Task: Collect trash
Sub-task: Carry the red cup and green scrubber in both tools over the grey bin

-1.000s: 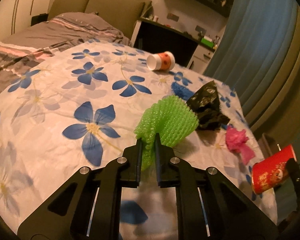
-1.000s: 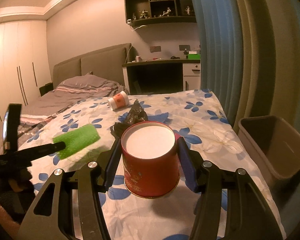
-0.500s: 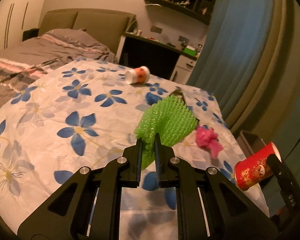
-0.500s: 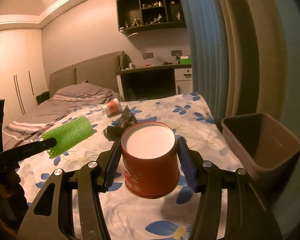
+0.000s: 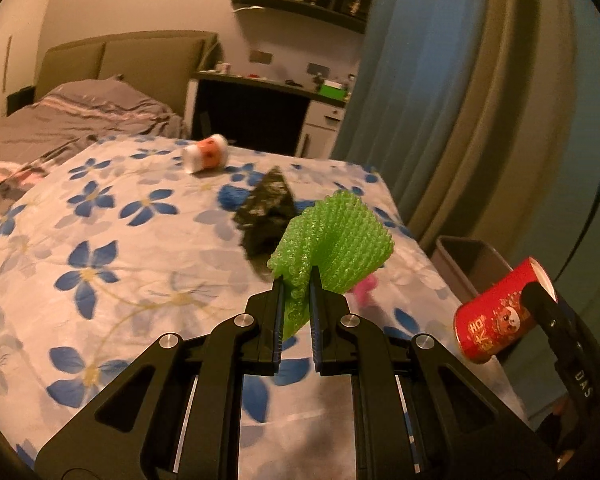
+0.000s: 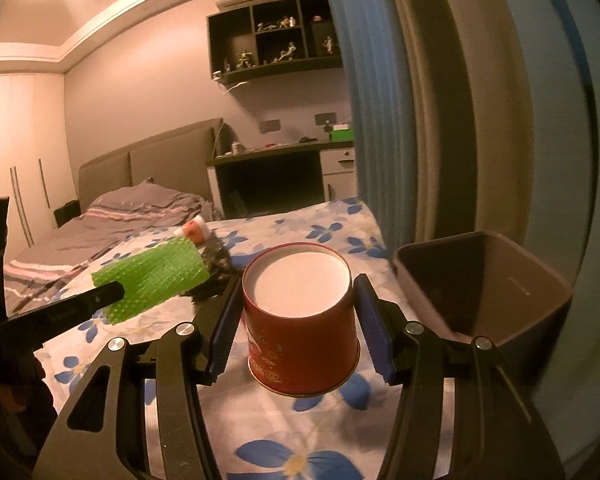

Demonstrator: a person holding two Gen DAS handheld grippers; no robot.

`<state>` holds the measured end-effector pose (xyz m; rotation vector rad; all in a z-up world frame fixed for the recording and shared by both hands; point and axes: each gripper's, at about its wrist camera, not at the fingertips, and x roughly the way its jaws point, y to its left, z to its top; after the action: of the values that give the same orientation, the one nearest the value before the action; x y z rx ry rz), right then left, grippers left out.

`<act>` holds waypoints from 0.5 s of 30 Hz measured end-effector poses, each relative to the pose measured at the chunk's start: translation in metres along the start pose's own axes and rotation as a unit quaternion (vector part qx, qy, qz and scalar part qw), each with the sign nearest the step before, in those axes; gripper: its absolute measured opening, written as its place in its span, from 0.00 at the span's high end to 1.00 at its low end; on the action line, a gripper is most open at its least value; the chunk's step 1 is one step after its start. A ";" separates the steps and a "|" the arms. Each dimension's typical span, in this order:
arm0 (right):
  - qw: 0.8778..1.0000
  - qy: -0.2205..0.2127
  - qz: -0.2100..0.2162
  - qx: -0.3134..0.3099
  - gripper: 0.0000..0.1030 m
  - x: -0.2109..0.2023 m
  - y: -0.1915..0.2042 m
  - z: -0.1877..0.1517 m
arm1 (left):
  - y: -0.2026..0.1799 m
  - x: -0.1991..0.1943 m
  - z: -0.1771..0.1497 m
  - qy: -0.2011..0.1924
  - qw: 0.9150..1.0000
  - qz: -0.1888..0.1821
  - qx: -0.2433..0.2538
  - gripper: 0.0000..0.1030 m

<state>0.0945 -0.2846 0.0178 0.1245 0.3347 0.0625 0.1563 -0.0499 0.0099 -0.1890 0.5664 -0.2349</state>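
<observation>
I am over a bed spread with a white sheet printed with blue flowers [image 5: 100,248], a grey-quilted bed [image 6: 112,224] at ten o'clock and a blue curtain [image 5: 404,112] at one o'clock. My left gripper [image 5: 296,284] pinches a green foam net [image 5: 336,240] clear of the sheet, with a tipped orange paper cup [image 5: 205,155] at eleven o'clock and a crumpled black bag [image 5: 266,212] just beyond. My right gripper [image 6: 296,312] clamps a red paper cup [image 6: 300,320] level above the sheet, the grey trash bin [image 6: 540,280] at two o'clock.

Bin [image 6: 500,280] right of table [image 6: 300,232]; cup [image 5: 205,153] far end.
</observation>
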 end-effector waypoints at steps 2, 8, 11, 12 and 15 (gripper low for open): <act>1.000 -0.003 -0.006 0.002 0.47 -0.001 -0.007 0.001 | -0.012 0.004 0.001 0.002 1.000 -0.009 0.009 0.90; 1.000 -0.015 -0.026 0.005 0.47 -0.007 -0.028 0.005 | -0.046 0.016 0.003 0.004 0.999 -0.032 0.035 0.90; 0.999 -0.020 -0.037 0.005 0.47 -0.009 -0.039 0.008 | -0.063 0.023 0.005 0.005 0.998 -0.043 0.047 0.90; 0.999 -0.022 -0.041 0.005 0.47 -0.010 -0.043 0.009 | -0.069 0.026 0.005 0.006 0.998 -0.047 0.052 0.90; 0.998 -0.028 -0.052 0.005 0.47 -0.011 -0.055 0.012 | -0.087 0.034 0.006 0.009 0.996 -0.059 0.062 0.90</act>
<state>0.0903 -0.3415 0.0250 0.1181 0.2858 -0.0462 0.1726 -0.1412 0.0186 -0.1007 0.5575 -0.3847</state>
